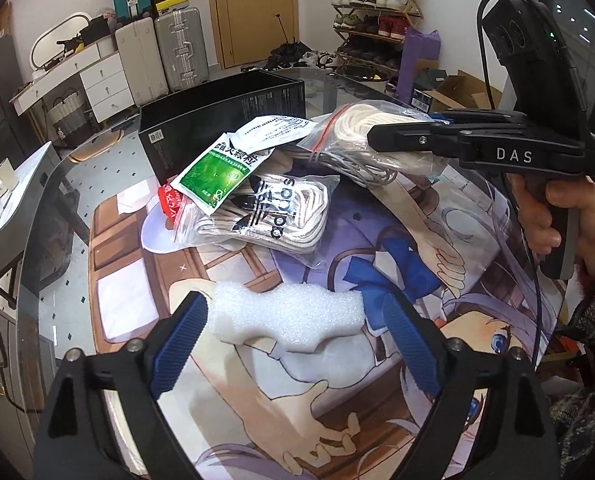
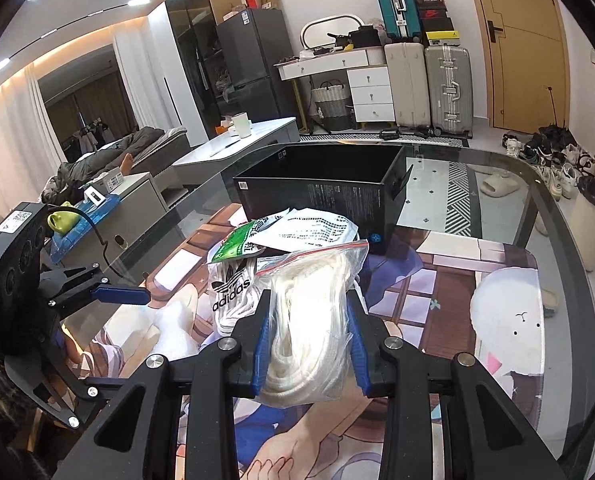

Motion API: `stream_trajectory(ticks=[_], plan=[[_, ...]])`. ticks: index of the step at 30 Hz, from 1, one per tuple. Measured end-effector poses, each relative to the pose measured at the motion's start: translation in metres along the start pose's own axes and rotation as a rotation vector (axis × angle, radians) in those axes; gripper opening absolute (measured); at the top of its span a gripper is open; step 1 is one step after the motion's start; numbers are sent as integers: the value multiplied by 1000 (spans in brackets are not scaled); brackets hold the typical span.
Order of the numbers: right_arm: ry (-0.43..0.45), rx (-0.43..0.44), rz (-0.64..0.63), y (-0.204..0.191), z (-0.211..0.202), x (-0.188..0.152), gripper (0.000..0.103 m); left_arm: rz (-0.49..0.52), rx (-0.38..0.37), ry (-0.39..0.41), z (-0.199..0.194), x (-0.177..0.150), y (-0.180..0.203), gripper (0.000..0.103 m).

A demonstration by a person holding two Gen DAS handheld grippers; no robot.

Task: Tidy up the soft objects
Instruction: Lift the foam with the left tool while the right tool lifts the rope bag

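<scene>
On the glass table (image 2: 497,184), right claw (image 2: 309,344) squeezes the rope bag (image 2: 313,300); lift it slowly into the box (image 2: 317,188). Left claw (image 1: 293,340) gapes around foam (image 1: 289,316).

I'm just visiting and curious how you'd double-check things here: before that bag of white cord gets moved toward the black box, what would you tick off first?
1. Right gripper shut on the bag of white cord: ok, both blue pads press its sides.
2. Bag lifted clear of the pile: cannot tell; its far end reaches over the adidas bag.
3. Black box open at the top: ok.
4. Way to the box free: not ok; the green packet and white printed packet lie in front of it.
5. Left gripper free: ok, its jaws stand wide either side of the white foam piece, not pressing it.
</scene>
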State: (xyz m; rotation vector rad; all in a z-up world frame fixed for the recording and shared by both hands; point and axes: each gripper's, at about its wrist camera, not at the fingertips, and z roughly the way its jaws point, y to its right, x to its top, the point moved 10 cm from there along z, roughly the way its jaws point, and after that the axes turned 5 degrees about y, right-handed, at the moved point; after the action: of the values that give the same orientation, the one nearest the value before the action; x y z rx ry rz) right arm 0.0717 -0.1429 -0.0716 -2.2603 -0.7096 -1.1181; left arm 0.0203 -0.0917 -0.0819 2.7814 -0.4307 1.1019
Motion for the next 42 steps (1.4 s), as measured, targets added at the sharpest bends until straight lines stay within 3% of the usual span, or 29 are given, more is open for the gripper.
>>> stream_trajectory(ticks=[16,21,31,34,42], plan=[[8,-35,38,18,-17,4,34,12,32,-19,24,-4,-3,97],[14,-28,40,18,-18,8,34,22,87,-27,29,-7,-14,97],[18,-15,31,11,-14,12,34,-45,76,5,32,-5,-27,97],[19,-21,38,14,-14,11,34,-53,70,12,32,-5,-31,89],[14,-26,40,16,-13,11,34,-61,48,42,29,-1,-28,87]])
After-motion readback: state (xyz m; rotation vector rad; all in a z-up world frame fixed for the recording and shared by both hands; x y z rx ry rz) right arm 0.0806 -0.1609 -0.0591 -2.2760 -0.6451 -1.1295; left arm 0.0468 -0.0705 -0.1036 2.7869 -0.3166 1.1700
